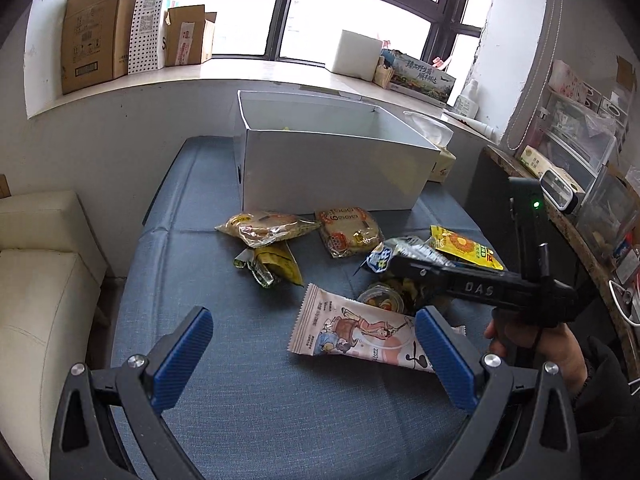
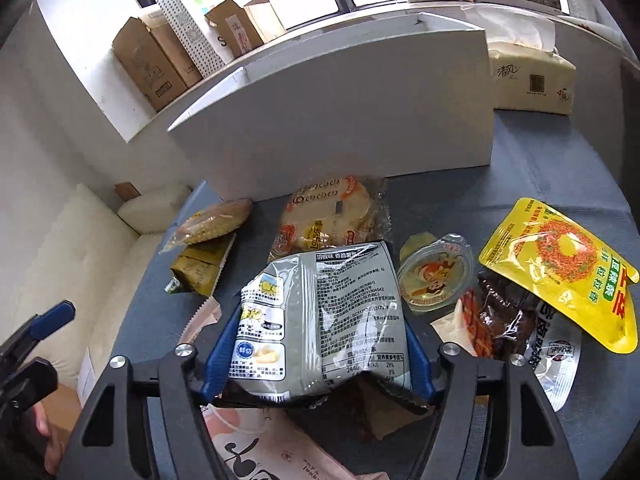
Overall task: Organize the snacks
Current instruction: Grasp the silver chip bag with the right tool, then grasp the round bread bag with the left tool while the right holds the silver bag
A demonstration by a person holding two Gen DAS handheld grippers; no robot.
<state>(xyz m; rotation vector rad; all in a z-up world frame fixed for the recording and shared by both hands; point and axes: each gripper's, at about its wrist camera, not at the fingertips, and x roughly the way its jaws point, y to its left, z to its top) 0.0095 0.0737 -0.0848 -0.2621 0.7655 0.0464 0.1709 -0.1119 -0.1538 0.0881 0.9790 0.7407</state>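
Blue-covered table [image 1: 248,400] by the window, snacks scattered before a white box.
Nearest us, our left gripper [image 1: 314,356] hangs with fingers spread wide and empty; our right gripper [image 2: 318,354] has its fingers against both sides of a grey snack bag [image 2: 320,320]; beyond, the white box [image 1: 332,168] stands.

- Daylight does all the work here, pouring through the big window [image 1: 352,12] at the back, which is blown out to plain white.
- The blue tabletop [image 1: 248,400] gets soft, even light, with only faint shadows under the snack packets.
- Glare streaks the crinkly grey packet [image 2: 320,320] and the yellow pouch [image 2: 560,268] in the right wrist view.
- Heavy fisheye bend in both: the white box [image 2: 340,120] bows like an arch and the corners go black.
- Focus is decent, softer toward the edges.
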